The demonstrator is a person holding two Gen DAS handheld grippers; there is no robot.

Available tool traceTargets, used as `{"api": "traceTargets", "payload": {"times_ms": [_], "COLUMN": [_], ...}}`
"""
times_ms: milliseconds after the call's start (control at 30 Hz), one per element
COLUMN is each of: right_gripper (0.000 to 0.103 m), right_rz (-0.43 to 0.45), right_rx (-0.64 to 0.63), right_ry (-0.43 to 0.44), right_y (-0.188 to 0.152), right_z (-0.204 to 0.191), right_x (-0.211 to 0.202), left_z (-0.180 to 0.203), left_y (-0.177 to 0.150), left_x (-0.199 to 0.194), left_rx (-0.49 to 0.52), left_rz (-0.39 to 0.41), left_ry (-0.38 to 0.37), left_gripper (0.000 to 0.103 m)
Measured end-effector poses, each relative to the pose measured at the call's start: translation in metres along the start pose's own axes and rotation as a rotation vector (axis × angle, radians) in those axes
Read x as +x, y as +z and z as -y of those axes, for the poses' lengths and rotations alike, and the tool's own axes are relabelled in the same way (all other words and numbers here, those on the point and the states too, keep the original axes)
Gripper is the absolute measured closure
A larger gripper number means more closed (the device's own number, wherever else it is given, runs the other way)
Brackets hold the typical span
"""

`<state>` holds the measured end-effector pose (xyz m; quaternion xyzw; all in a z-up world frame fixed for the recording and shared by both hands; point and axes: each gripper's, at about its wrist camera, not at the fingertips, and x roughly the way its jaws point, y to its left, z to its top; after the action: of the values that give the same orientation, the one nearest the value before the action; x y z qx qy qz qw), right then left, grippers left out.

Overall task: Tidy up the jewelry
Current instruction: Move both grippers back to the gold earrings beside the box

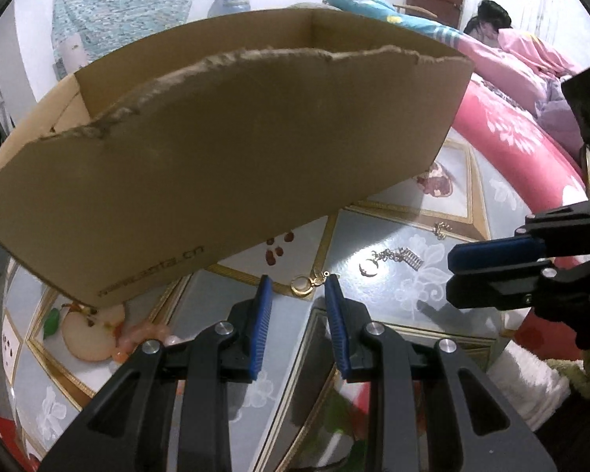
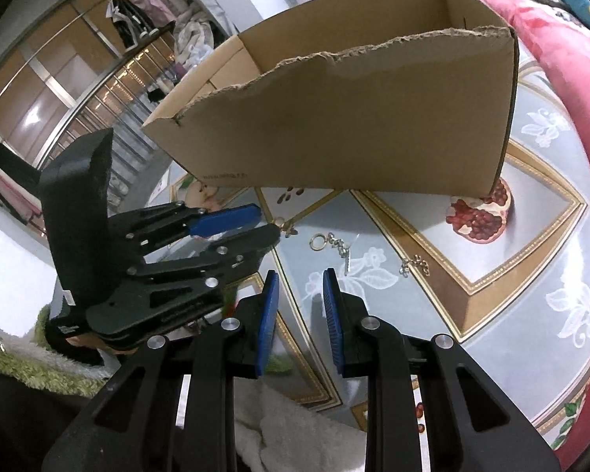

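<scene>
Blue-padded fingers of the left gripper (image 1: 298, 280) sit lowest in the left wrist view, set to a narrow gap with nothing between the pads. Just ahead of the tips, on the patterned tablecloth (image 1: 377, 244), lies a gold ring piece (image 1: 303, 285) with a short clasp trailing right, almost touching the right-hand fingertip; contact cannot be confirmed. Its long axis runs roughly across the gap. Further right lie a chain with hook (image 1: 389, 259) and a small chain piece (image 1: 441, 229), both loose and apart. Right gripper (image 2: 298, 275) hangs over the cloth near the chain, narrow too, empty. Cardboard box (image 1: 224, 149), torn rim, stands just behind the jewelry. Judgement: left hand is nearer the gold ring and looks set to take it; fingers need to drop a little forward and straddle it.
</scene>
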<state>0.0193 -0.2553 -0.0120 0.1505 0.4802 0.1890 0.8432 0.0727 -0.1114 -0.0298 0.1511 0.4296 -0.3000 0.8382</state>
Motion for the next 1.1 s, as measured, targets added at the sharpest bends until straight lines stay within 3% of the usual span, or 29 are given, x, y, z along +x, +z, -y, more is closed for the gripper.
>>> {"api": "traceTargets", "payload": {"times_ms": [267, 467, 1100], "right_gripper": [0.08, 0.08, 0.08], "right_rz": [-0.013, -0.013, 0.0], "right_rx": [0.009, 0.013, -0.032], "right_ry": [0.003, 0.003, -0.009], "right_y": [0.002, 0.003, 0.0], "right_z": [0.004, 0.005, -0.006], "right_x": [0.003, 0.003, 0.003], "left_z": [0.007, 0.012, 0.0], "left_y": [0.004, 0.004, -0.003], "left_x": [0.008, 0.008, -0.008], "left_rx": [0.036, 0.073, -0.005], "left_rz": [0.006, 0.009, 0.036], "left_ry": [0.019, 0.01, 0.014], "left_gripper": [0.077, 0.091, 0.091]}}
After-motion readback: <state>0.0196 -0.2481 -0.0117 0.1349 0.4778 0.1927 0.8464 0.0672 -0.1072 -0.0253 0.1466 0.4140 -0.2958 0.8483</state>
